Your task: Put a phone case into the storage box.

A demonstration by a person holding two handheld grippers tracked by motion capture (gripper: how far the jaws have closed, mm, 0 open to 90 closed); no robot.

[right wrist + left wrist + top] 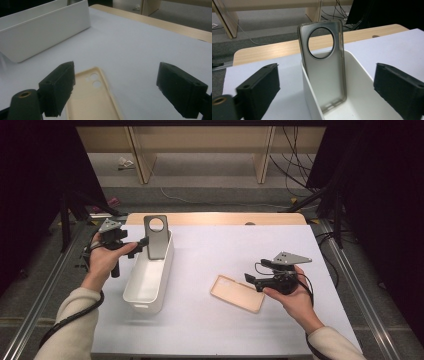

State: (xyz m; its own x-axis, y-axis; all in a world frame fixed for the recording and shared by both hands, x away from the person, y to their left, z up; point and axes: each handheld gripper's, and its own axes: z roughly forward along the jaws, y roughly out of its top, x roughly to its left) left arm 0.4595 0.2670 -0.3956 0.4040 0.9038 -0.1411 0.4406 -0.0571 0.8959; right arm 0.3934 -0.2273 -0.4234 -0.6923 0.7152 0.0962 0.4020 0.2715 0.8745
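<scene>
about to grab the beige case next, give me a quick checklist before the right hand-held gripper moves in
1. Right hand-held gripper jaws open: ok.
2. Beige phone case lies flat on the table, apart from the bin: ok.
3. Case centred between the jaws: not ok, it sits toward the left jaw in the right gripper view.
4. Grey phone case released, standing in the white bin: ok.
5. Left hand-held gripper open, free of the grey case: ok.
6. Bin has room: ok.

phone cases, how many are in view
2. A grey phone case stands upright in the white bin, leaning on its wall. A beige phone case lies flat on the table by the right claw.
</scene>
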